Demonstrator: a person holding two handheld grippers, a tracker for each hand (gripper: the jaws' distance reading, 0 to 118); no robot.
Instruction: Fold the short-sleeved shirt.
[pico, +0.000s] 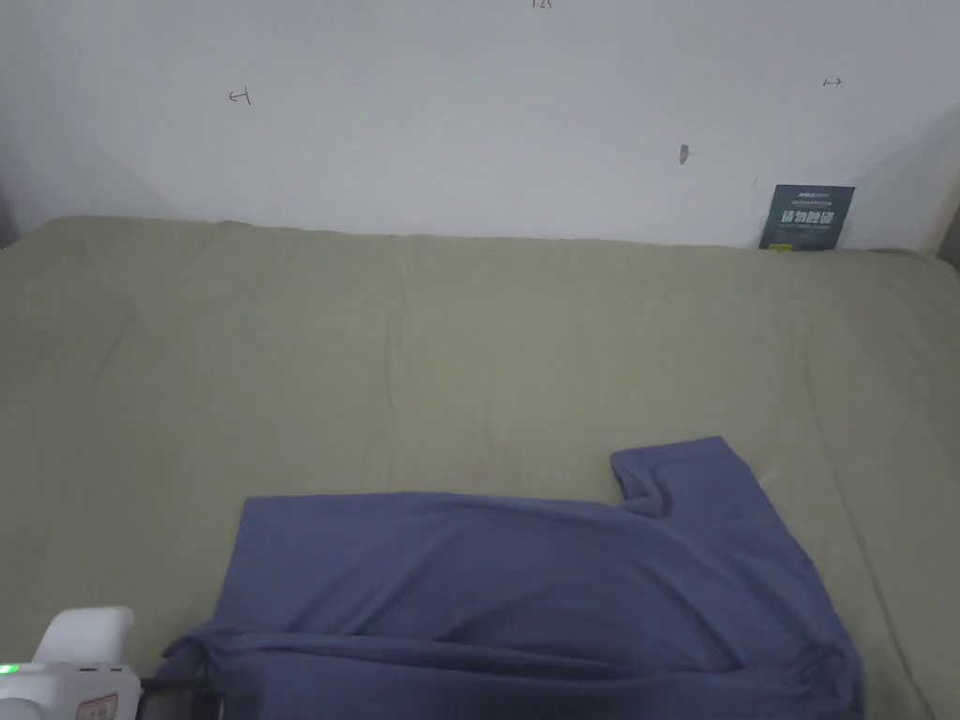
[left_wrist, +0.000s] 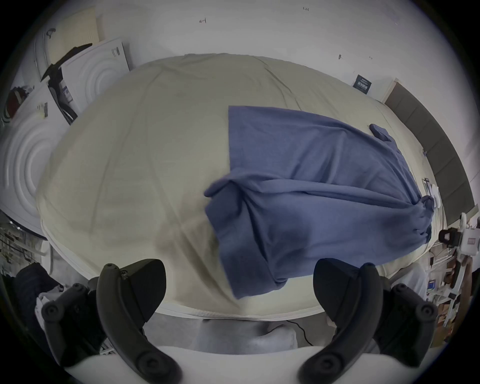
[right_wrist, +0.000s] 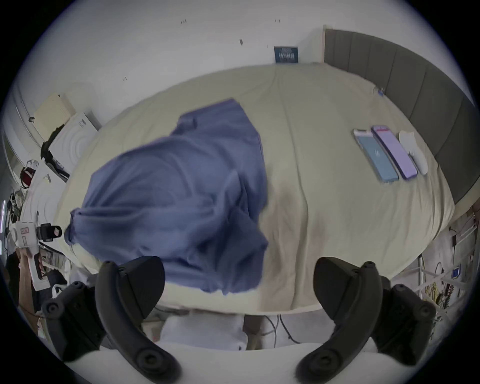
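A blue short-sleeved shirt (pico: 525, 581) lies rumpled on the olive bed sheet (pico: 375, 356), near the front edge. One sleeve (pico: 680, 469) points toward the wall, and the near part is bunched in folds (left_wrist: 298, 207). In the left gripper view, my left gripper (left_wrist: 240, 288) stands open just off the bed's near edge, left of the shirt's corner, with nothing between its jaws. It appears in the head view's bottom left corner (pico: 183, 698). My right gripper (right_wrist: 239, 285) is also open and empty, hovering over the shirt's near right corner (right_wrist: 228, 272).
Two phones (right_wrist: 379, 158) and a white object (right_wrist: 413, 150) lie on the sheet to the right of the shirt. A dark card (pico: 806, 217) leans against the white wall. A padded headboard (right_wrist: 415, 85) borders the right side. White panels (left_wrist: 91, 75) stand at the left.
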